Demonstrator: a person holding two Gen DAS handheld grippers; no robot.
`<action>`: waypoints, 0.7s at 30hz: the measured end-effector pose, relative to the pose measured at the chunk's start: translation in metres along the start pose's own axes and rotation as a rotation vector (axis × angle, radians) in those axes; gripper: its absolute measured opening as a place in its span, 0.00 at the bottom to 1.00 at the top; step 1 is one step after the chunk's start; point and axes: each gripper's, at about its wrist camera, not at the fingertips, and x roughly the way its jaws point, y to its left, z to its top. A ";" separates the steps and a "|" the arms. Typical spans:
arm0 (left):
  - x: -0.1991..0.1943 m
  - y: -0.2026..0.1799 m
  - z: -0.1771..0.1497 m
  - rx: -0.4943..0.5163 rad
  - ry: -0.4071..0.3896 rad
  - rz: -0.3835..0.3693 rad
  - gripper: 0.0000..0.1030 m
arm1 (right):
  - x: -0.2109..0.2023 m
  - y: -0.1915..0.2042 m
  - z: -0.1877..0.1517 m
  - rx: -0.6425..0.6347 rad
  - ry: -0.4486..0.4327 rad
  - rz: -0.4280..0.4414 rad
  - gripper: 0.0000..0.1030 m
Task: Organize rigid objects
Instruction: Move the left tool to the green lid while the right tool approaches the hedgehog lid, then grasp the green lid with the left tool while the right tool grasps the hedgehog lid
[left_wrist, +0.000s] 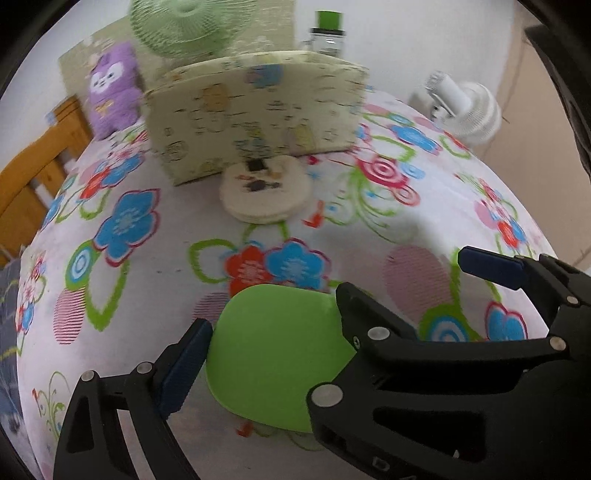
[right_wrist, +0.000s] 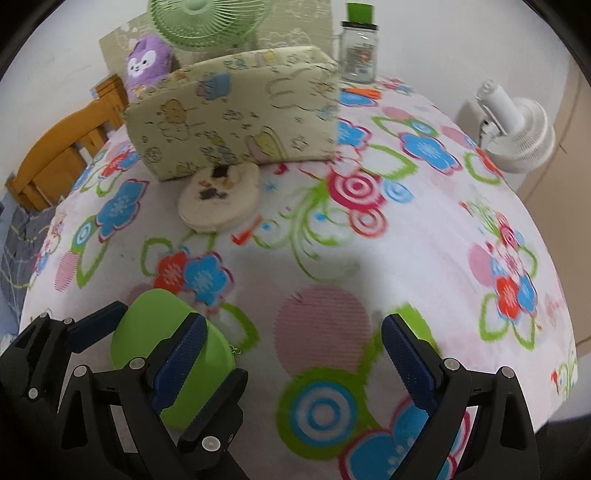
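Observation:
A flat green rounded case (left_wrist: 275, 354) lies on the flowered cloth between the fingers of my left gripper (left_wrist: 267, 339), which is open around it. It also shows in the right wrist view (right_wrist: 162, 328), where the left gripper (right_wrist: 147, 328) straddles it. My right gripper (right_wrist: 295, 358) is open and empty over the cloth, just right of the case. A cream round case (left_wrist: 264, 190) with a cartoon print lies farther back, in front of a patterned fabric storage box (left_wrist: 255, 110). The round case (right_wrist: 219, 201) and the box (right_wrist: 236, 114) also show in the right wrist view.
Behind the box stand a green fan (right_wrist: 199, 22), a purple plush toy (right_wrist: 146, 64) and a glass jar with a green lid (right_wrist: 358, 48). A white fan (right_wrist: 517, 136) is at the right table edge. A wooden chair (right_wrist: 62, 155) stands at the left.

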 end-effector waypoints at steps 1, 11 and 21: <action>0.001 0.005 0.003 -0.024 0.005 0.009 0.93 | 0.002 0.004 0.005 -0.012 -0.002 0.005 0.94; 0.014 0.040 0.023 -0.147 0.013 0.096 0.93 | 0.028 0.030 0.042 -0.087 -0.008 0.042 0.94; 0.032 0.065 0.043 -0.199 0.023 0.136 0.93 | 0.052 0.045 0.069 -0.109 -0.001 0.048 0.94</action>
